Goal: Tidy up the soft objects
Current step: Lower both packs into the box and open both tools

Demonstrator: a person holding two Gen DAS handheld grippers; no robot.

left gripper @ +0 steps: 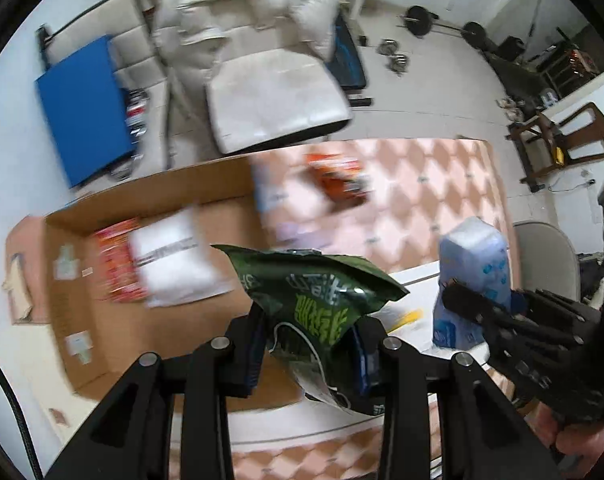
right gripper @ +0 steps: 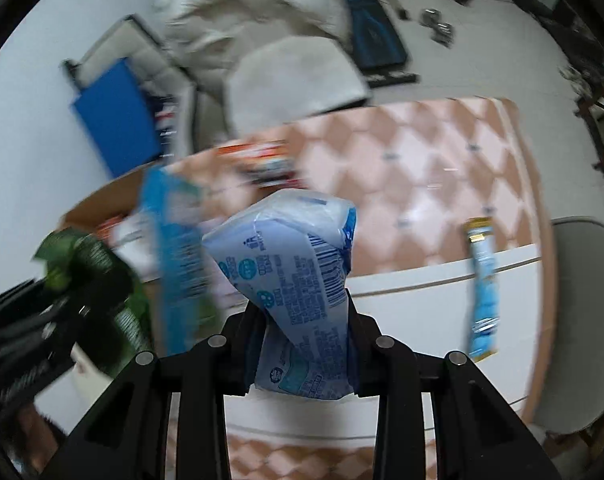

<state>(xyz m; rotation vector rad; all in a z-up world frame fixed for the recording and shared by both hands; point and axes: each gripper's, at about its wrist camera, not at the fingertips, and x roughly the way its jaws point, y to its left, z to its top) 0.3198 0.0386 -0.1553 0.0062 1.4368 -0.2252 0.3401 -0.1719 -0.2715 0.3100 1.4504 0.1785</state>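
Left wrist view, cardboard box (left gripper: 157,200) holding white packet (left gripper: 173,260), red packet (left gripper: 117,264)

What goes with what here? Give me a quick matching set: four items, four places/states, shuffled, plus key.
Items:
1. green snack bag
2. pale blue tissue pack
3. white packet
4. blue-and-gold sachet

Places/states:
A. lying inside the cardboard box
B. pinched in the left gripper
C. lying on the table's white strip
D. pinched in the right gripper

Pairs: 1-B, 2-D, 3-A, 4-C
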